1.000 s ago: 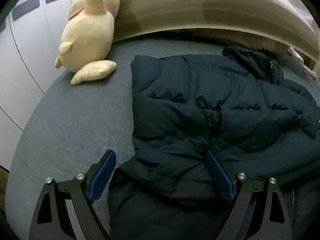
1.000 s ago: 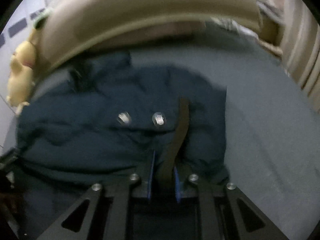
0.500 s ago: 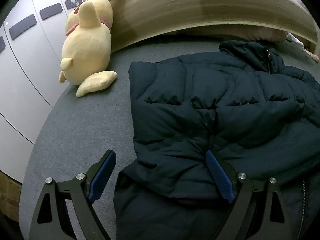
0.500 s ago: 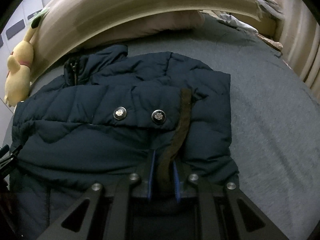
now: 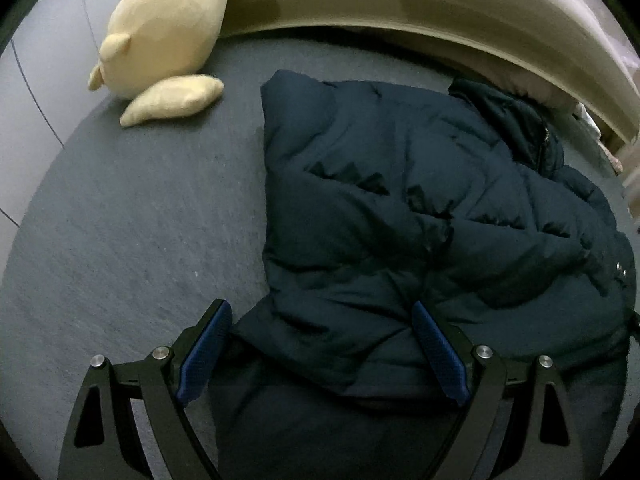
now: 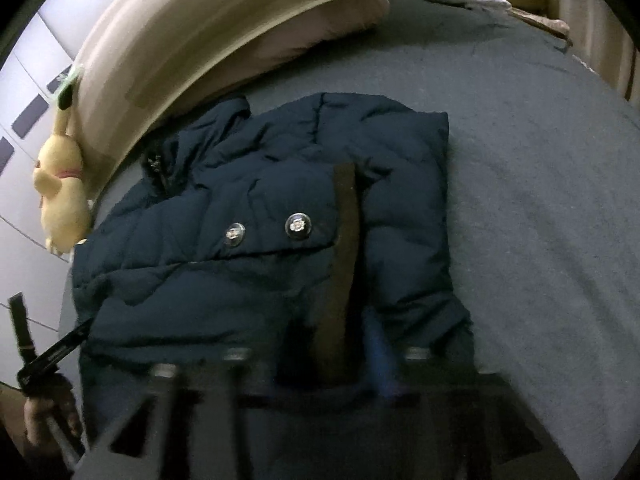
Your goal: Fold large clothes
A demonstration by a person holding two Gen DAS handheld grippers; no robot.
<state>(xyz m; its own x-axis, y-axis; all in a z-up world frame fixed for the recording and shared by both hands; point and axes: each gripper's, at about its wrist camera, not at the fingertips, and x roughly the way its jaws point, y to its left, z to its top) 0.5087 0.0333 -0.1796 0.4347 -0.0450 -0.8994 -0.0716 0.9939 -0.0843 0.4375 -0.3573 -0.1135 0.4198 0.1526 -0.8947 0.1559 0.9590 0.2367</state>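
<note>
A dark navy puffer jacket (image 5: pixel 400 200) lies on the grey bed (image 5: pixel 140 220), its sleeves folded in over the body. My left gripper (image 5: pixel 322 344) is open wide above the jacket's near left part, with fabric lying between its fingers but not pinched. In the right wrist view the jacket (image 6: pixel 260 280) shows two metal snaps (image 6: pixel 298 226) and a brown cuff strip (image 6: pixel 344 240). My right gripper (image 6: pixel 336 352) is blurred, its jaws opening, and the cuff's near end lies loose between them.
A yellow plush toy (image 5: pixel 168 32) leans on the curved beige headboard (image 5: pixel 400 0) at the far left. A pink pillow (image 6: pixel 320 28) lies under the headboard. White wardrobe doors (image 5: pixel 32 80) stand left. Grey sheet (image 6: pixel 540 200) spreads to the right. A hand (image 6: pixel 40 420) holds the left gripper.
The right jaws, shut on the brown cuff before, have parted and the cuff lies free between them. The left gripper's view has shifted towards the plush toy, and it has stayed open.
</note>
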